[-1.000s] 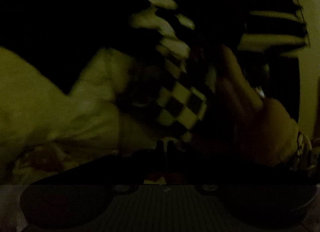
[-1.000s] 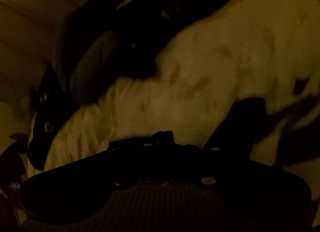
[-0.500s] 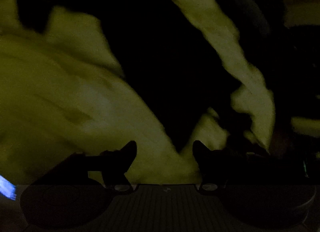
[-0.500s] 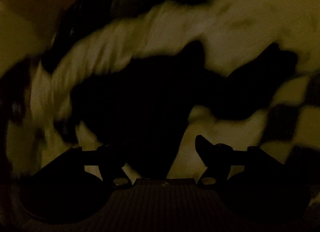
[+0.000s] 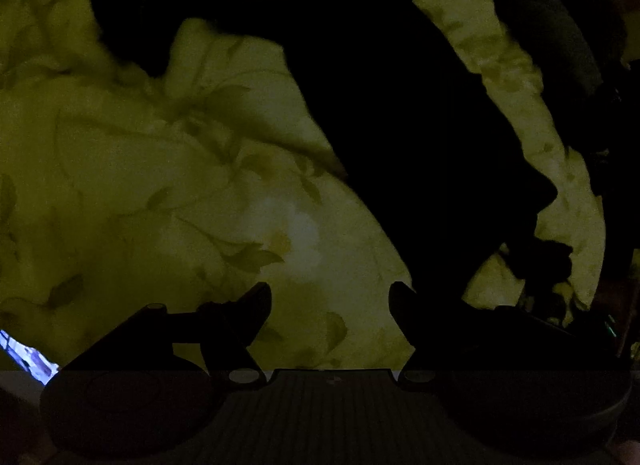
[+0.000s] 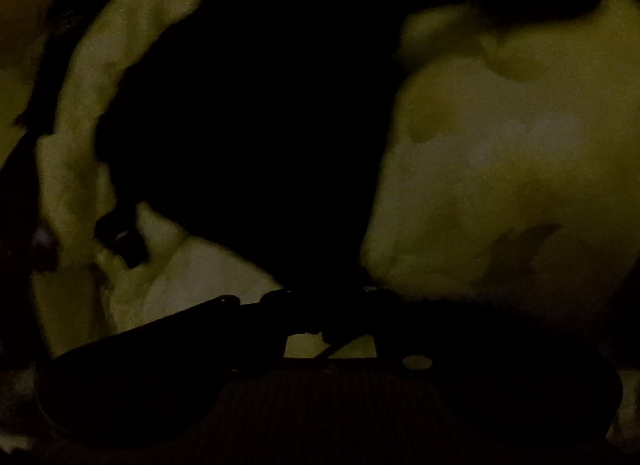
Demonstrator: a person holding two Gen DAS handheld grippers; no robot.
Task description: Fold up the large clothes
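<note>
Dim light here: left gripper [image 5: 330, 297], jaws spread, beside the dark garment [image 5: 400, 113] sprawled ahead on the leaf-print bedspread [image 5: 160, 185]. Right gripper [image 6: 324, 297] looks pinched into it. Soft, limp, light; take hems.

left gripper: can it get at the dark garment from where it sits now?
Probably yes. The left gripper is open over the floral bedspread, and the dark garment lies just ahead, its edge by the gripper's right finger. Nothing visible between them, though the frames are very dim.
</note>
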